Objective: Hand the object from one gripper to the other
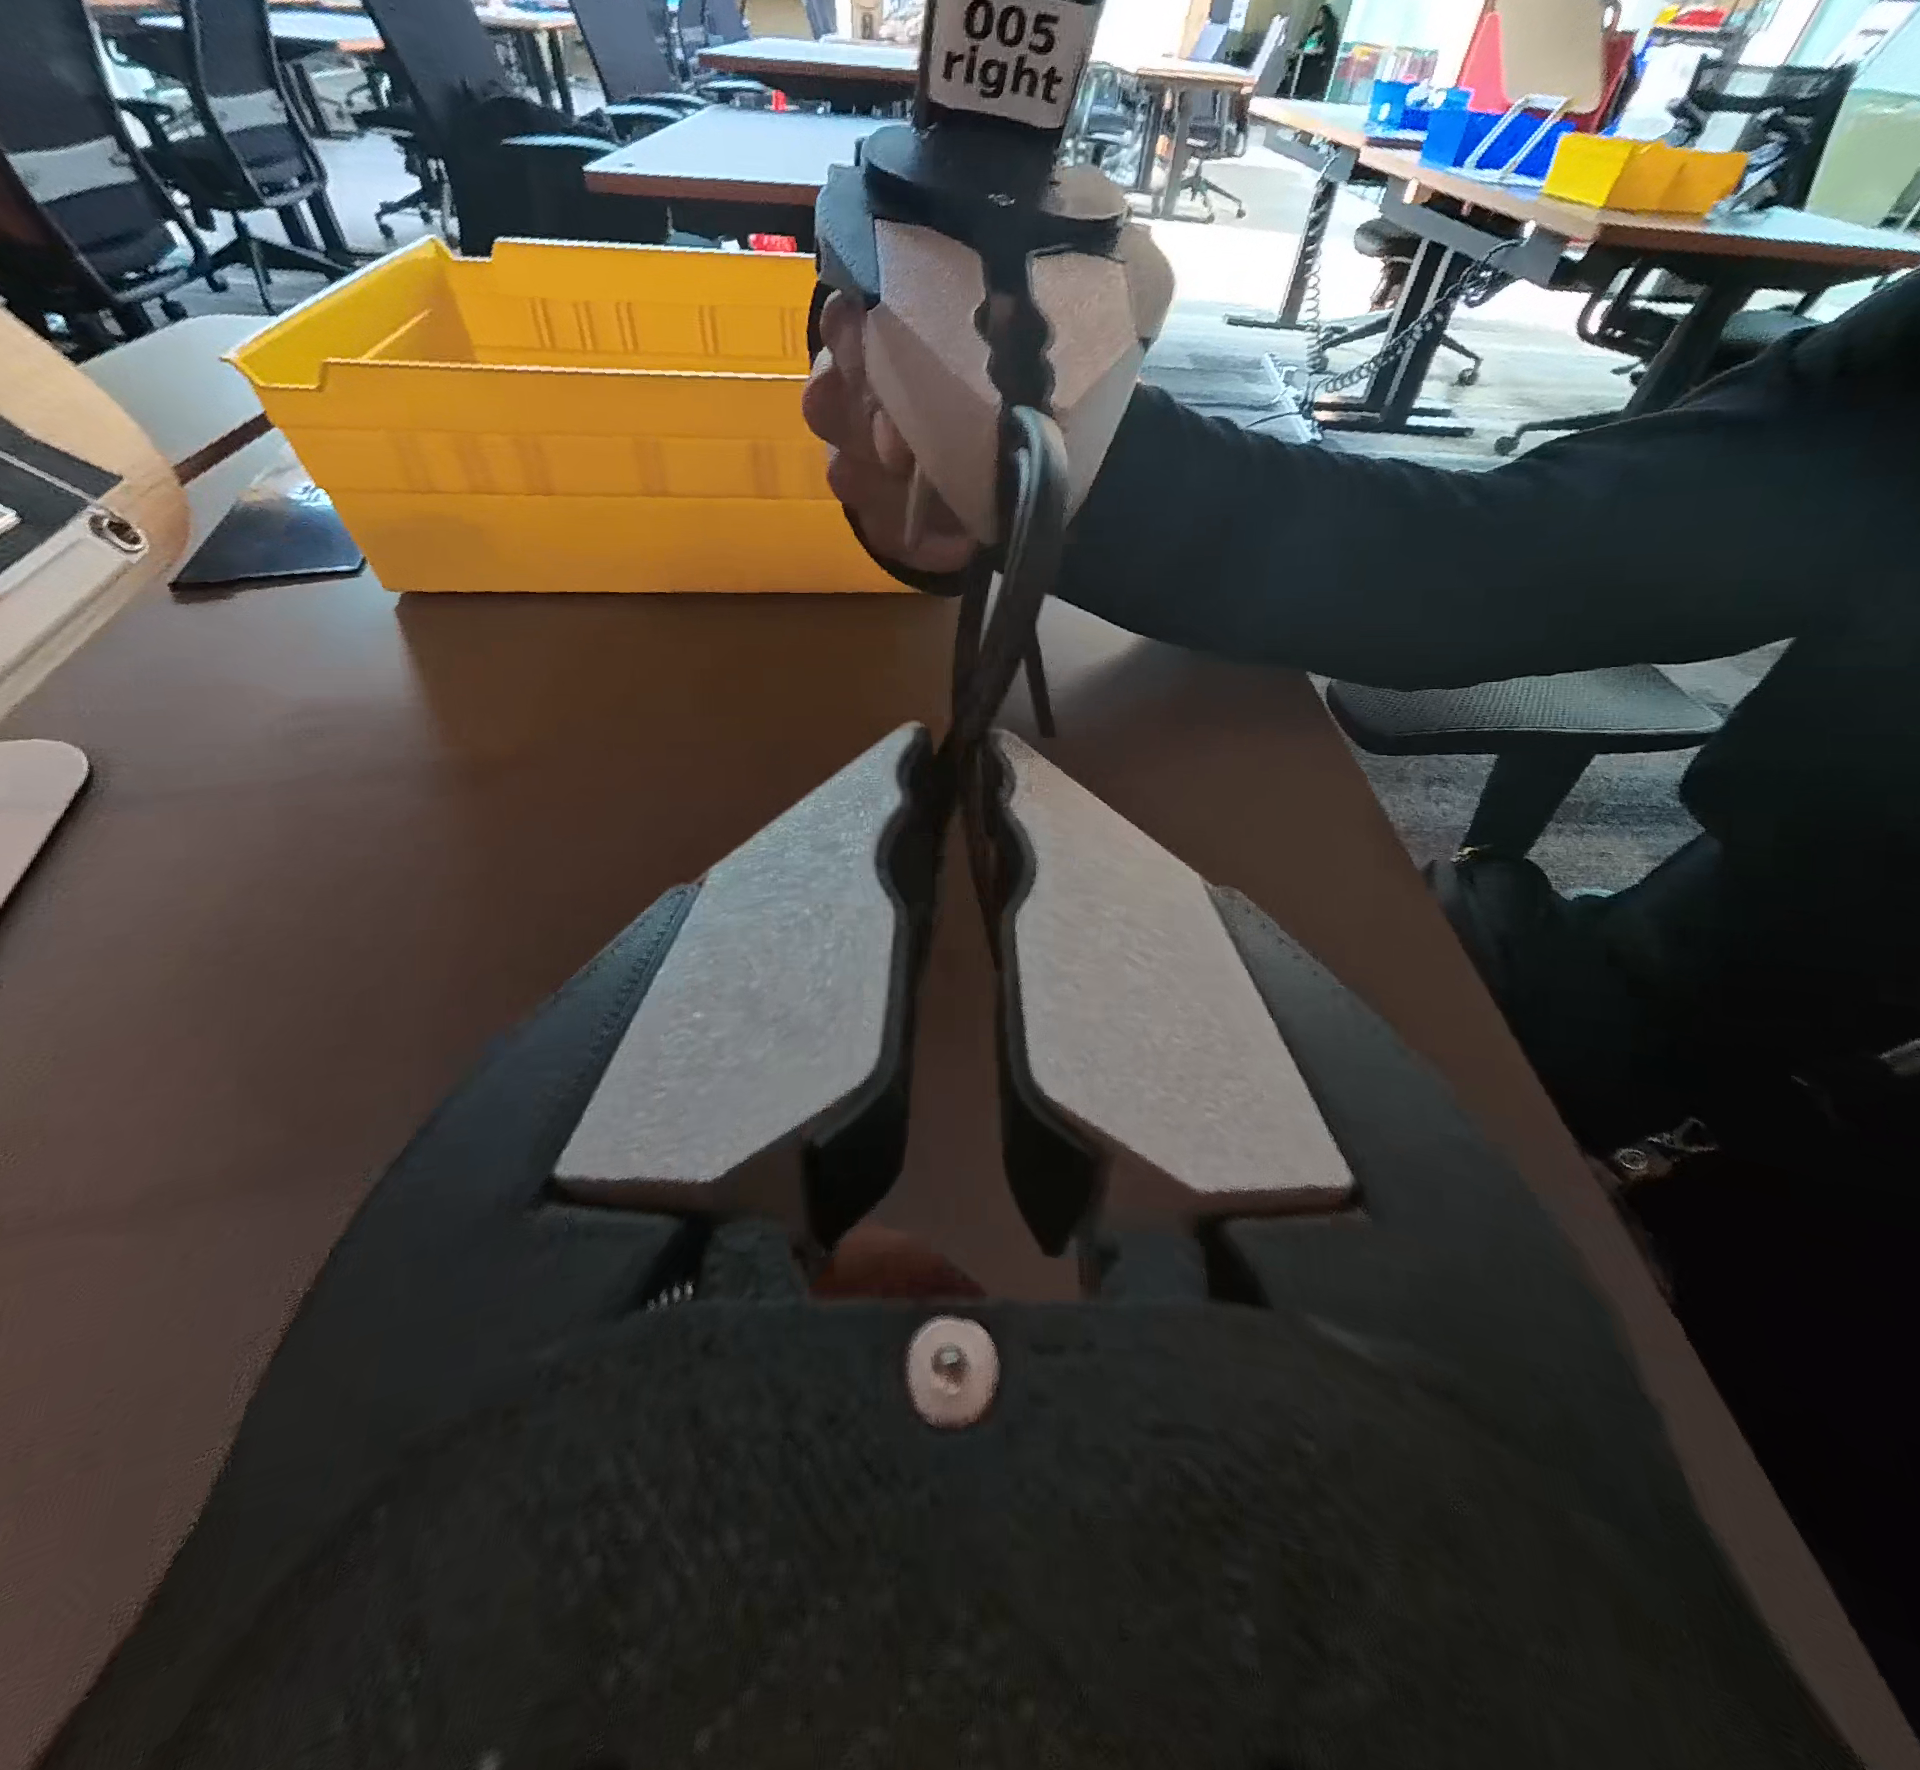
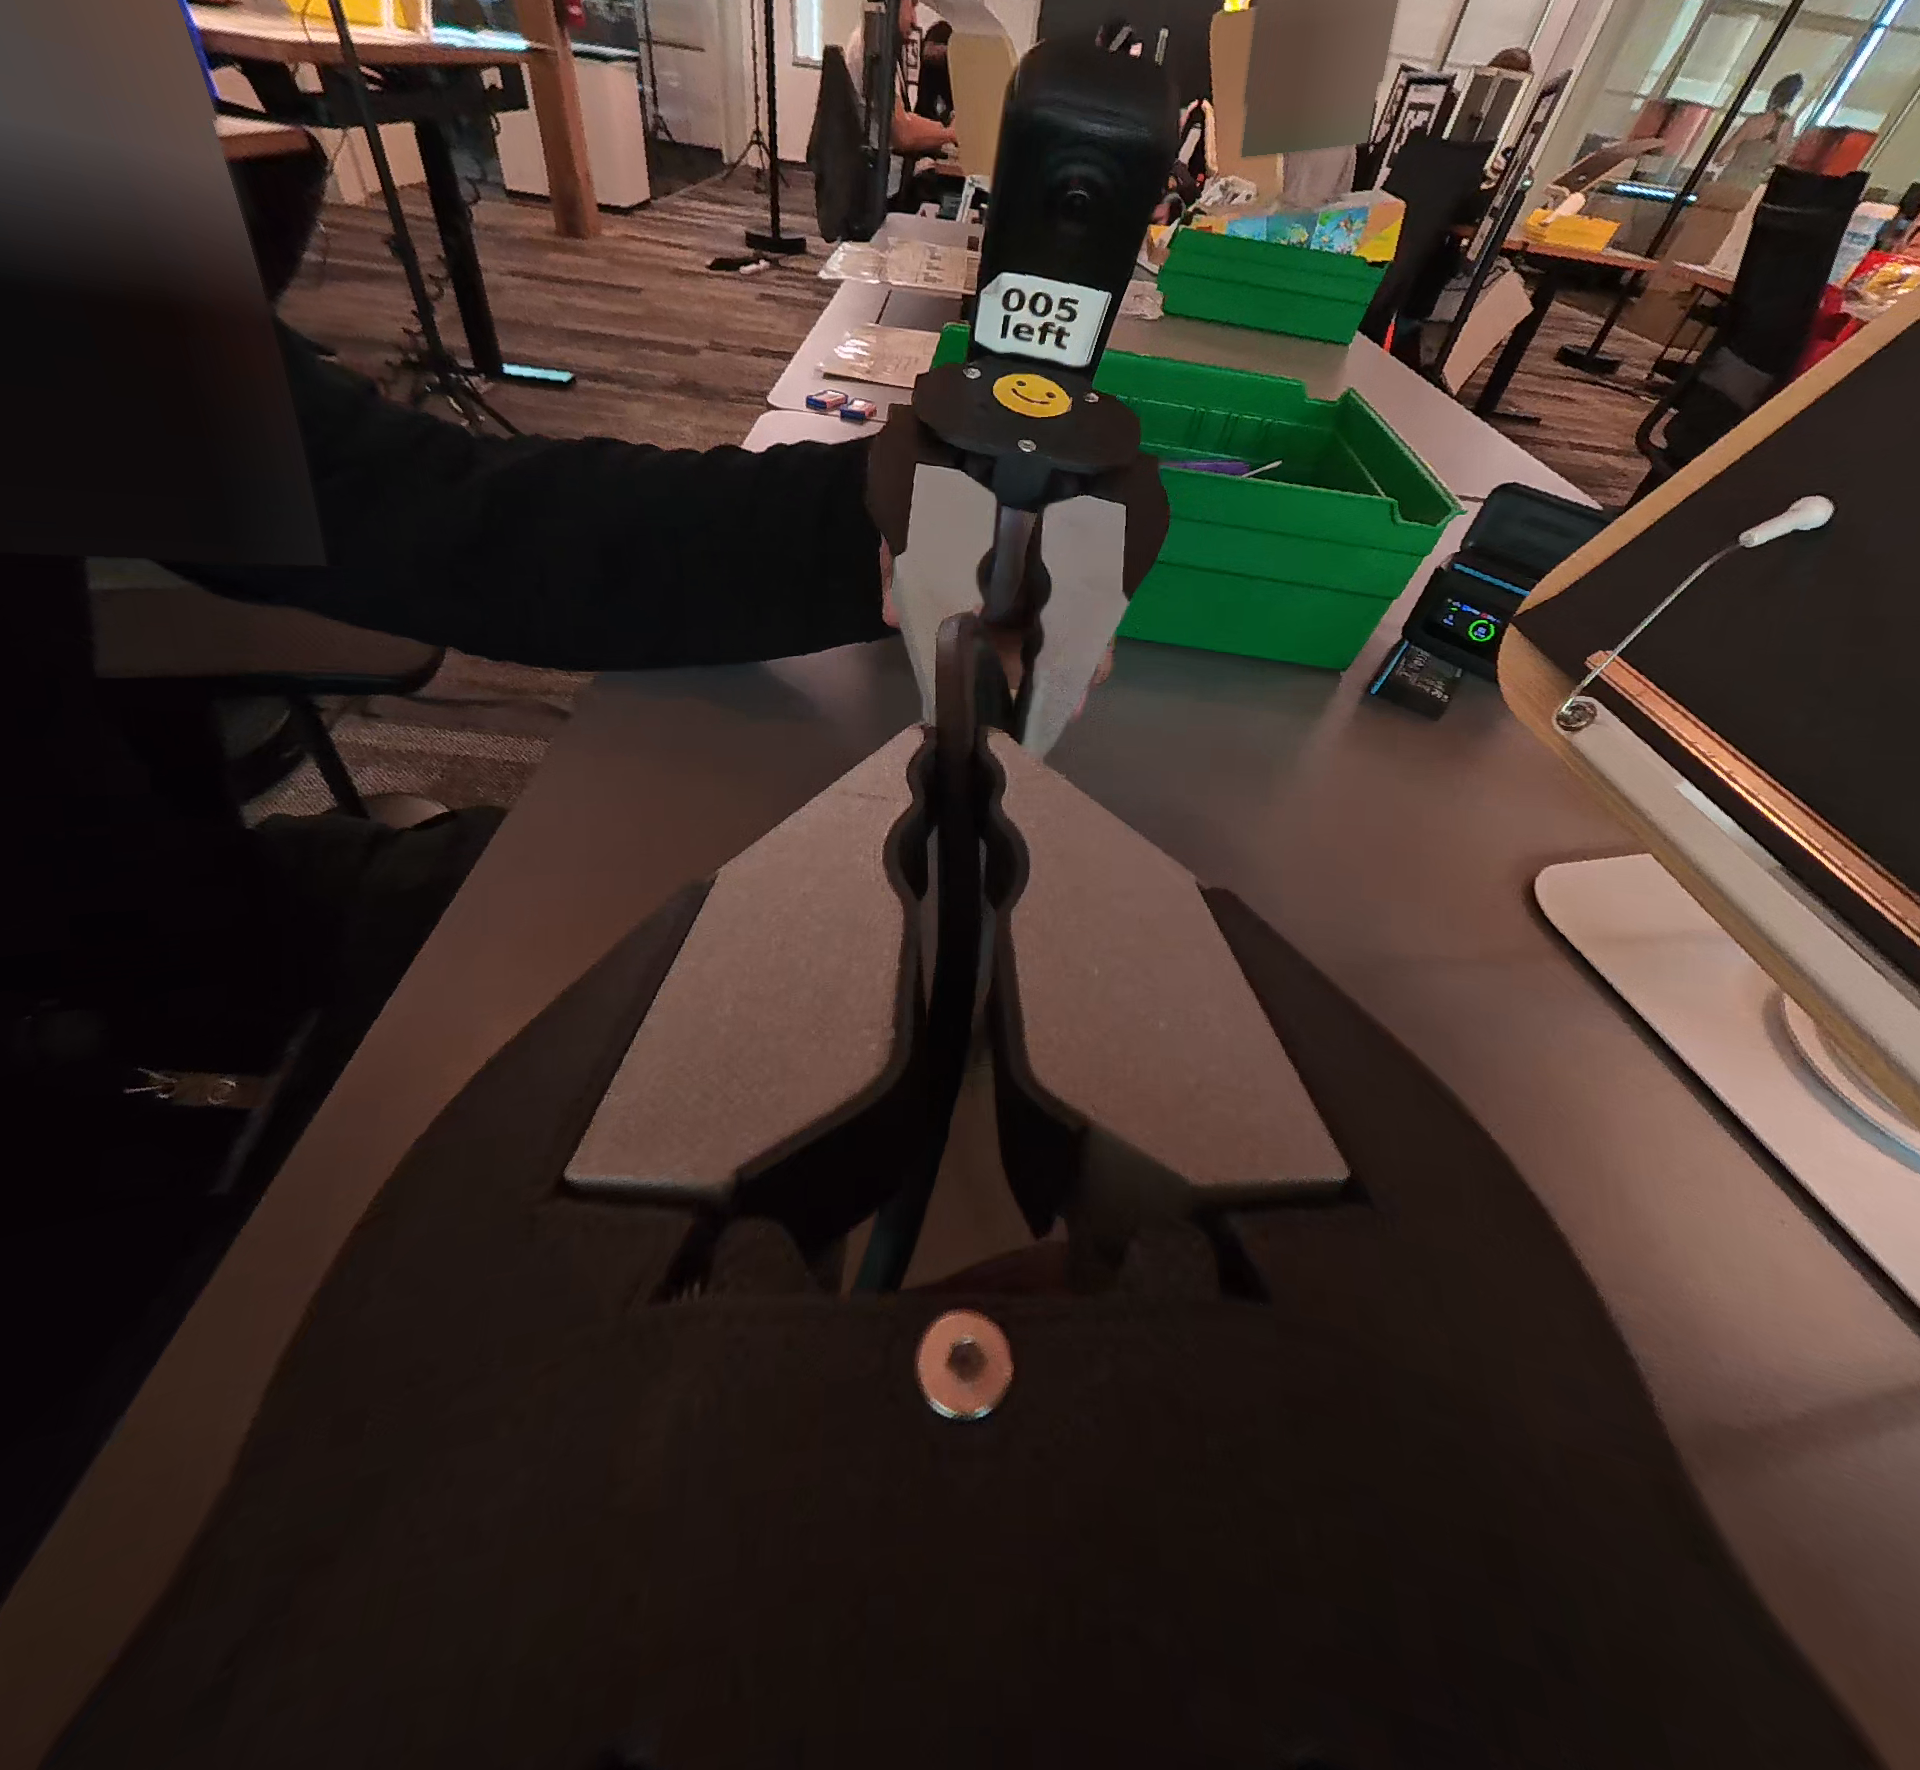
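Black looped cord [image 1: 1023, 515] is hanging stretched between both tools above the brown counter [image 1: 520, 785]. Left tool [image 1: 956, 764] is pinching its lower end at the fingertips, while the right tool [image 2: 961, 764] is clamping the upper loop. Behind them a yellow bin [image 1: 540, 432] is sitting on the counter.

Table [image 1: 520, 837] – smooth brown wood-look, slight sheen; yellow bin [image 1: 540, 432] – glossy plastic.
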Motion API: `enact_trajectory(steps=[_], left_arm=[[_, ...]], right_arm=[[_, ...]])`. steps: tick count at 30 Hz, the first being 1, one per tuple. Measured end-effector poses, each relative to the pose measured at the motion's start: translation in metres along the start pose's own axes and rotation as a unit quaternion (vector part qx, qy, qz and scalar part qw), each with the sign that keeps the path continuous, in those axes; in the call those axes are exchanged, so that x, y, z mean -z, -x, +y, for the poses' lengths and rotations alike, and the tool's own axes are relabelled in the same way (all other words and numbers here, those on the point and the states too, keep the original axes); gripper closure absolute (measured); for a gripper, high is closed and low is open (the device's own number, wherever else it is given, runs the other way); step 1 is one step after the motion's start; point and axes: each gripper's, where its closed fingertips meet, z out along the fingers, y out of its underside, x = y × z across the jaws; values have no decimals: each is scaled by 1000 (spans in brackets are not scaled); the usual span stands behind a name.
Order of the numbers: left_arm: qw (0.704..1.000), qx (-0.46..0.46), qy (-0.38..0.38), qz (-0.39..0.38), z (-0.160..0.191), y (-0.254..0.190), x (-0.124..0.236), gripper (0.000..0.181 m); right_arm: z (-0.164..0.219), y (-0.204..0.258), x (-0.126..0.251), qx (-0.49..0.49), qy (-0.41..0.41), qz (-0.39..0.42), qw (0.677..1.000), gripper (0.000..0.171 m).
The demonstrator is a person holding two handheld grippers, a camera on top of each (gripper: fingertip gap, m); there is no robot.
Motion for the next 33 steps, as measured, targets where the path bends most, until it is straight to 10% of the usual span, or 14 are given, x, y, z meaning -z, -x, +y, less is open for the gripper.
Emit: enact_trajectory(steps=[1, 14, 33], left_arm=[[1000, -1, -3, 1, -1, 0, -1, 176], [998, -42, -43, -33, -17, 6, 3, 178], [974, -82, -145, 155, -42, -70, -2, 178]], right_arm=[[0, -1, 0, -1, -1, 1, 1000, 169], [28, -10, -12, -18, 58, 34, 998, 166], [27, 43, -49, -46, 17, -104, 993, 107]])
